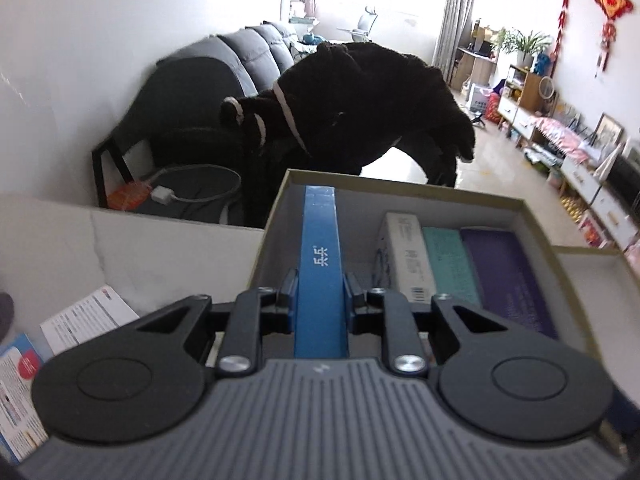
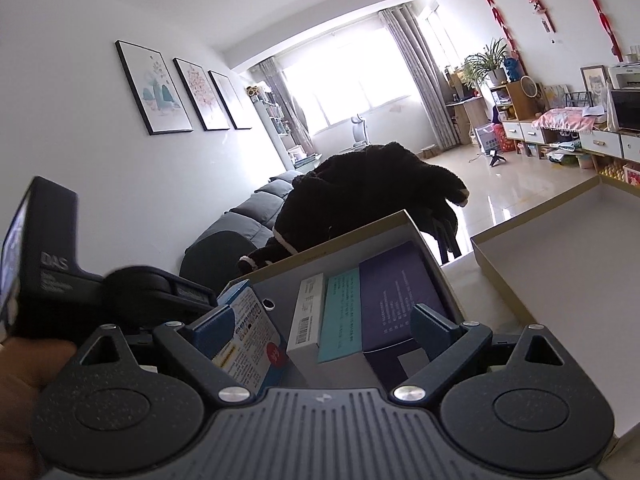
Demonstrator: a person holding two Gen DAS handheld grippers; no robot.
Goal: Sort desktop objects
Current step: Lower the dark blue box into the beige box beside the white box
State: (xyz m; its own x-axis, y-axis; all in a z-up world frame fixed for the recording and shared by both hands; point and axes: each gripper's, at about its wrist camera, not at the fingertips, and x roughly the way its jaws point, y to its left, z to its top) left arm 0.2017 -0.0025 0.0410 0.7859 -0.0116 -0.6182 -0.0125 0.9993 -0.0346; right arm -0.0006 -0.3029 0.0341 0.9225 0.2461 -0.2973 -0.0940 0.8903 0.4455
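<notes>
My left gripper (image 1: 319, 292) is shut on a blue box (image 1: 320, 256), held on edge inside the left part of an open cardboard box (image 1: 404, 191). A white box (image 1: 406, 258), a teal box (image 1: 450, 264) and a purple box (image 1: 510, 276) lie side by side in its right part. In the right wrist view my right gripper (image 2: 320, 326) is open and empty, spread just above the white box (image 2: 306, 320), teal box (image 2: 340, 316) and purple box (image 2: 396, 296). The blue box (image 2: 252, 336) and the left gripper's body (image 2: 52, 280) show at its left.
A second open cardboard box (image 2: 560, 276) with a white inside stands to the right. Leaflets (image 1: 86, 314) and a blue-white packet (image 1: 18, 392) lie on the white table at the left. A black garment (image 1: 360, 112) hangs over a chair behind the table, with a grey sofa beyond.
</notes>
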